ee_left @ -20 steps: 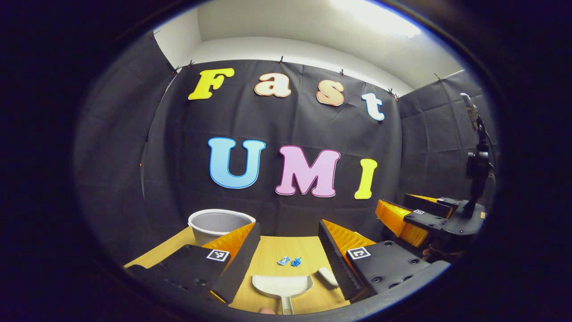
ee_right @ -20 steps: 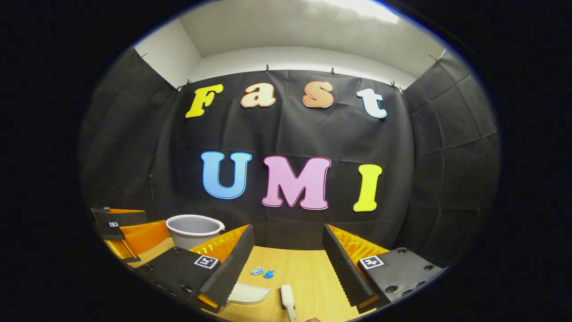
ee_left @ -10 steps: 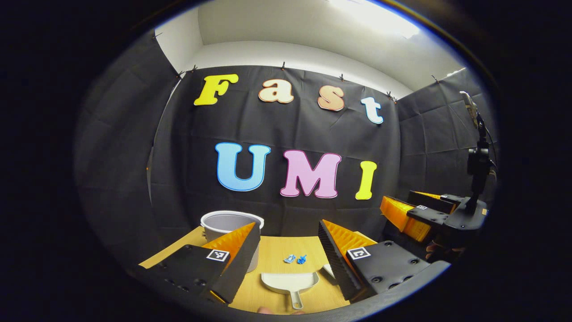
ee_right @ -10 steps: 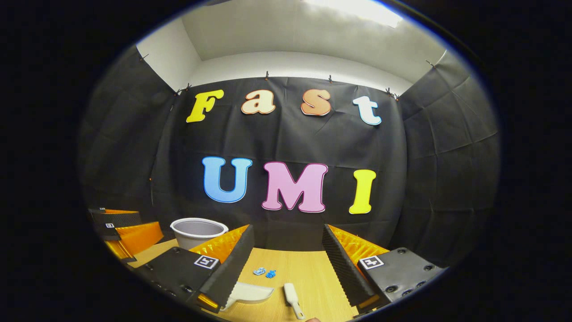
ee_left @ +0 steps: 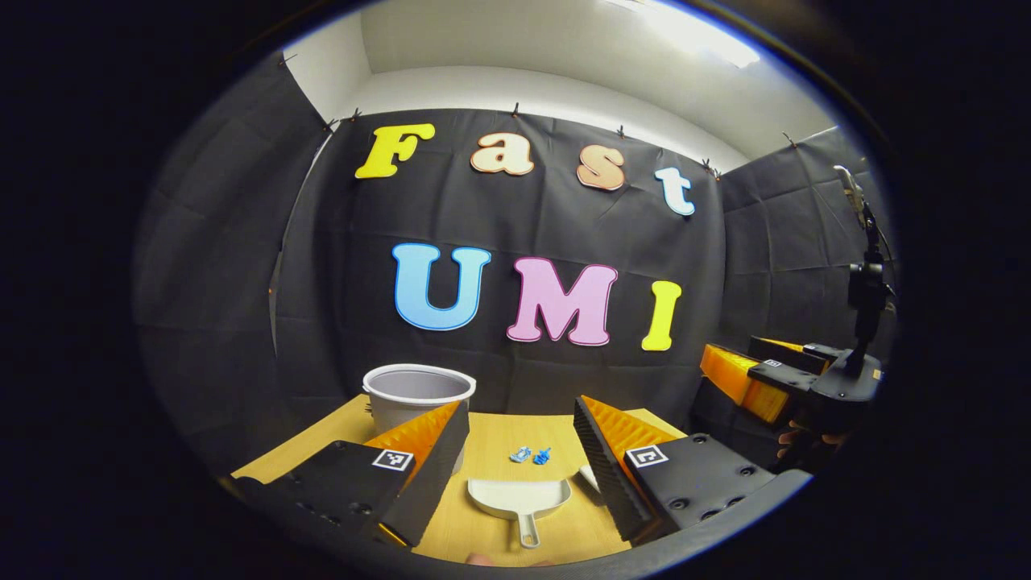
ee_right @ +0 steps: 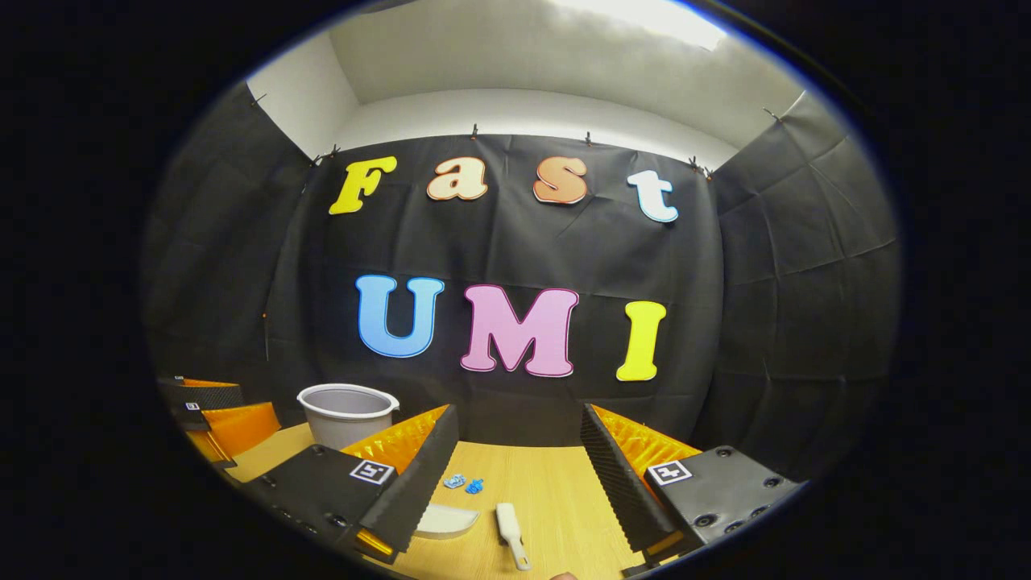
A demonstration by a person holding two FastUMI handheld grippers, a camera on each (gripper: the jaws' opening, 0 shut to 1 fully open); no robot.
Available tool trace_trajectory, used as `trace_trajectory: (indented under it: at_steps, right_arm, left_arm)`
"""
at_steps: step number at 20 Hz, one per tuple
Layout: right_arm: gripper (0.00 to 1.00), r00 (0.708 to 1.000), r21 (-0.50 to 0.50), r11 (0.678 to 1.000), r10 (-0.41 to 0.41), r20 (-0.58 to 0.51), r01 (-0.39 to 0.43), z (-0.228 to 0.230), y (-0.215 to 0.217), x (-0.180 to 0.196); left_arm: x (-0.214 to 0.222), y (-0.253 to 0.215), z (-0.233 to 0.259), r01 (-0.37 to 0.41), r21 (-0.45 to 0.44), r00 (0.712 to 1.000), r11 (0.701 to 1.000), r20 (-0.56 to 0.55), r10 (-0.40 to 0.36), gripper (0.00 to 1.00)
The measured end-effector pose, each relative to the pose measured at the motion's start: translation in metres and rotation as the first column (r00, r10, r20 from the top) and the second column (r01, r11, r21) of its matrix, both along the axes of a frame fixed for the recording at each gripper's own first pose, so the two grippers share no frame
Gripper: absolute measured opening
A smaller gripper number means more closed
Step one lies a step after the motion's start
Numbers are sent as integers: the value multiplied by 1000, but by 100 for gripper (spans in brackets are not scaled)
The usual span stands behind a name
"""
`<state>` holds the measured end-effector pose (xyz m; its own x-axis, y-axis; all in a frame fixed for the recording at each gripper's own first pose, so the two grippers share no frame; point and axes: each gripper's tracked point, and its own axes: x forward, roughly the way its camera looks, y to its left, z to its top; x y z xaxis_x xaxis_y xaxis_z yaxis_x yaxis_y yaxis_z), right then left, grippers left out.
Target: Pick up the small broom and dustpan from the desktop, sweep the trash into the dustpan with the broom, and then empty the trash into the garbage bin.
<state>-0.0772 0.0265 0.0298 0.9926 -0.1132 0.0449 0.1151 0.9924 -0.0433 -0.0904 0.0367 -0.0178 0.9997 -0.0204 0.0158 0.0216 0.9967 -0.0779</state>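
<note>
Left gripper view looks along the left claw [ee_left: 515, 463], whose jaws stand wide apart and hold nothing, above a wooden desk [ee_left: 491, 447]. Between the jaws, near the camera, the white dustpan [ee_left: 519, 498] lies flat with its mouth facing the far side and its short handle pointing near; it looks like thin, stiff, light plastic, so I judge the handle the place to pinch, since the broad smooth tray would likely slip or tip. Just beyond the dustpan's mouth sit two small blue scraps of trash [ee_left: 531, 456], light enough that a quick sweep might scatter them. A grey garbage bin [ee_left: 417, 395] stands at the far left of the desk, and the end of the small broom [ee_left: 589, 477] peeks out beside the right jaw. At far right the right claw [ee_left: 761, 379] hangs over the desk's edge, a hand below it. Right gripper view has the right claw [ee_right: 515, 467] equally wide and empty, with the small broom [ee_right: 510, 524] lying near on the desk between its jaws, slim and rigid; gripping its narrow handle end should give the best control. The dustpan [ee_right: 445, 520] is just left of it, the trash [ee_right: 464, 483] beyond, the garbage bin [ee_right: 346, 412] far left, the left claw [ee_right: 217, 415] at the left edge.
</note>
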Motion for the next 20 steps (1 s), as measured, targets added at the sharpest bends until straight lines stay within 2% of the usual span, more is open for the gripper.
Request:
trace_trajectory:
  at_steps: [2, 7, 8, 13, 14, 16, 17, 18, 20]
  right_arm:
    - [94, 1000, -10, 1000, 13, 8, -13, 3, 0, 6]
    - [94, 999, 4, 999, 45, 12, -45, 4, 0, 30]
    - [98, 999, 7, 999, 51, 6, -51, 2, -1, 35]
    - [98, 998, 25, 998, 55, -5, -54, -6, -15, 63]
    - [94, 999, 32, 998, 53, -8, -53, -8, -18, 68]
    - [94, 999, 41, 998, 51, -15, -50, -13, -24, 78]
    - [98, 999, 44, 998, 52, -17, -51, -14, -26, 82]
    - [94, 998, 48, 997, 54, -19, -53, -17, -28, 87]
    - [98, 998, 54, 997, 61, -25, -60, -22, -29, 95]
  left_arm:
    - [8, 1, 4, -12, 14, 1000, 1000, 4, 12, 78]
    - [32, -1, 4, -37, 34, 999, 999, -6, 38, 78]
    - [38, 0, 5, -46, 38, 999, 998, -7, 46, 78]
    - [62, 3, 2, -75, 38, 997, 996, -31, 76, 78]
    - [66, 4, 1, -80, 38, 996, 996, -37, 82, 78]
    - [75, 5, -3, -89, 37, 995, 995, -51, 91, 78]
    - [79, 5, -3, -90, 39, 994, 995, -56, 92, 78]
    - [84, 4, -5, -89, 39, 994, 995, -61, 92, 78]
    - [95, -1, -12, -75, 33, 993, 997, -87, 77, 78]
